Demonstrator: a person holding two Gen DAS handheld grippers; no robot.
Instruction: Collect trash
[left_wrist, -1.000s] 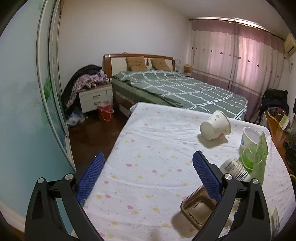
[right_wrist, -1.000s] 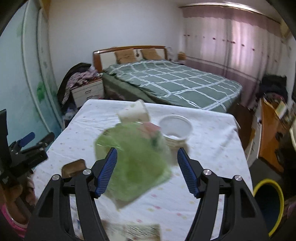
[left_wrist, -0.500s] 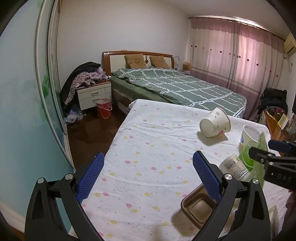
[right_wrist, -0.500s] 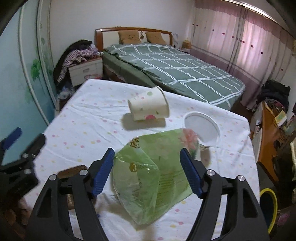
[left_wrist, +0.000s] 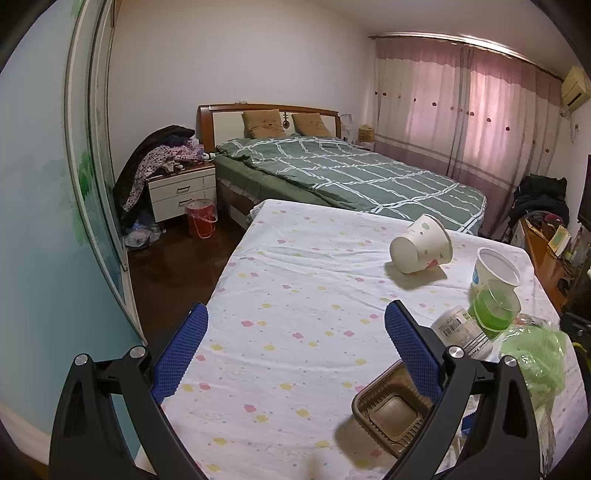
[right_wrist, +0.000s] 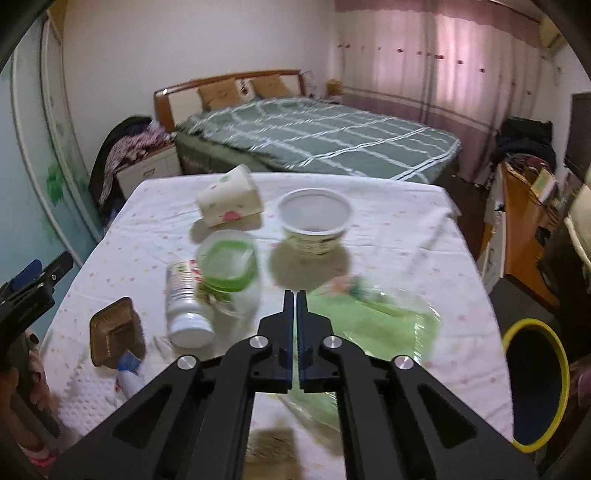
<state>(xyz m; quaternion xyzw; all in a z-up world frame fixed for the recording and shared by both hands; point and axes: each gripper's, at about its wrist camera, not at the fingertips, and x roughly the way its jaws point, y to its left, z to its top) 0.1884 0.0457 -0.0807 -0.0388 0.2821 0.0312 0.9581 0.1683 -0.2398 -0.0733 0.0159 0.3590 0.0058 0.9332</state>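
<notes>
The green plastic bag (right_wrist: 373, 325) is being pinched by the right hand-held gripper (right_wrist: 295, 295) — jaws fully closed where they were spread a second ago — just beside the white tub (right_wrist: 314, 225), presumably for the yellow-rimmed bin (right_wrist: 535, 380). The left hand-held gripper (left_wrist: 295, 328) is being held wide open, empty, well apart from the tub.

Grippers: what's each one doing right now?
Left gripper: open, holding nothing.
Right gripper: shut on the green bag.
</notes>
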